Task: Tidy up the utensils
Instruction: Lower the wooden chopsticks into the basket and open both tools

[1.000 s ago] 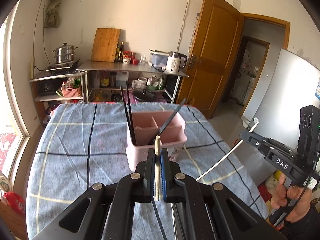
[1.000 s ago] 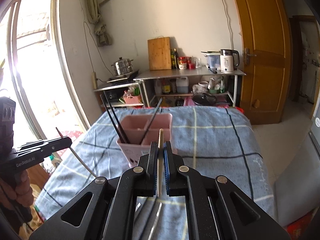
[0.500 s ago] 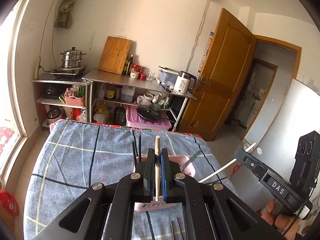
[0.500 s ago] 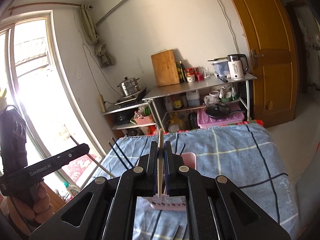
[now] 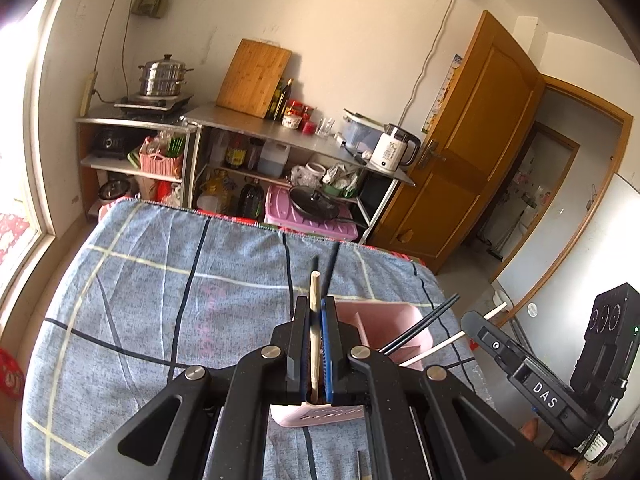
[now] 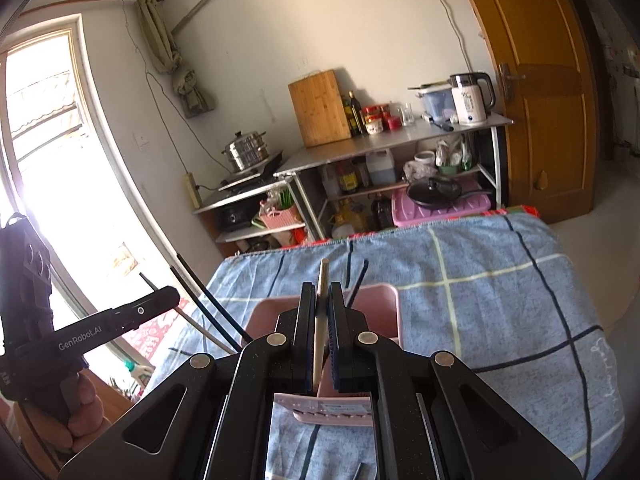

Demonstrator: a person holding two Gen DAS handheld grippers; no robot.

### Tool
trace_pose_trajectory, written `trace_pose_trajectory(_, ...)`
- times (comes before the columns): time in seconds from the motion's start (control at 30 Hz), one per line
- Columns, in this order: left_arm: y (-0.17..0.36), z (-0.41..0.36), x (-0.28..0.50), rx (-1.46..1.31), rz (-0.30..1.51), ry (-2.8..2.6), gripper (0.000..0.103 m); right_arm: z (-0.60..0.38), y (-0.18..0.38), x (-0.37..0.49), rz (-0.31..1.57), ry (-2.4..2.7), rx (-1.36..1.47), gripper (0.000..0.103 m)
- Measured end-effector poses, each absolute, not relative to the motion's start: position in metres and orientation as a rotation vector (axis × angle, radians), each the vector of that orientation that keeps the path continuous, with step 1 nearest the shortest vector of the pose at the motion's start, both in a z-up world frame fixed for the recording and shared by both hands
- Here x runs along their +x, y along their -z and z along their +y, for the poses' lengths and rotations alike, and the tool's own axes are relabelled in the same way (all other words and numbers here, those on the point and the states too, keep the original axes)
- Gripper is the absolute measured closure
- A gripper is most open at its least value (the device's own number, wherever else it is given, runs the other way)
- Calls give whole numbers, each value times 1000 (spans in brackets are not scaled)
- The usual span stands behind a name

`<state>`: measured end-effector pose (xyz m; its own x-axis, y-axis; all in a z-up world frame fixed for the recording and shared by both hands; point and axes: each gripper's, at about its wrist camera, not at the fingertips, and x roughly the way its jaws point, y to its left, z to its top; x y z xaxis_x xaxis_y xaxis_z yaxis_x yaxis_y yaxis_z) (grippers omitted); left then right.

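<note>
A pink divided utensil holder (image 5: 394, 322) (image 6: 376, 308) stands on the blue plaid tablecloth (image 5: 160, 280), partly hidden under both grippers. Black chopsticks (image 5: 420, 326) (image 6: 358, 284) lean out of it. My left gripper (image 5: 316, 304) is shut on a pale wooden chopstick (image 5: 314, 292) that points up and forward, just over the holder's near left side. My right gripper (image 6: 320, 292) is shut on another pale chopstick (image 6: 323, 276) above the holder's near edge. Each gripper shows in the other's view: the right one (image 5: 470, 320) at the right, the left one (image 6: 172, 296) at the left.
Dark utensil ends lie on the cloth near me (image 5: 362, 464). Beyond the table's far edge stand metal shelves (image 5: 304, 140) with a kettle (image 5: 394, 150), a cutting board and a steamer pot. A wooden door (image 5: 472, 152) is at the right, a bright window (image 6: 44, 152) at the left.
Both grippers have moved forward and slightly down, so the pink holder has gone from ahead of the fingertips to beneath them. Both views have rolled a little. Each still grips its chopstick.
</note>
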<state>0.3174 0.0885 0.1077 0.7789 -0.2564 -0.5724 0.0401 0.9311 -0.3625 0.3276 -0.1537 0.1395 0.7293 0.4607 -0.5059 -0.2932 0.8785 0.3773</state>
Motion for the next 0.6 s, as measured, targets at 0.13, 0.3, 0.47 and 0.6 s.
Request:
trace_pose_trajectory(0.13, -91, 89, 326, -349, 700, 152, 98, -148, -123, 335, 672, -428, 287, 97)
trace_pose_trajectory(0.3, -81, 89, 331, -334, 725, 132, 98, -142, -110, 341, 724, -444, 284, 96)
trace_pose_trajectory(0.47, -81, 91, 328, -316, 726, 125, 89, -146, -108, 338, 736, -441, 271, 91)
trace_pose_trajectory(0.6, -84, 92, 317, -308, 714, 127, 82, -153, -112, 330, 723, -446, 285, 87)
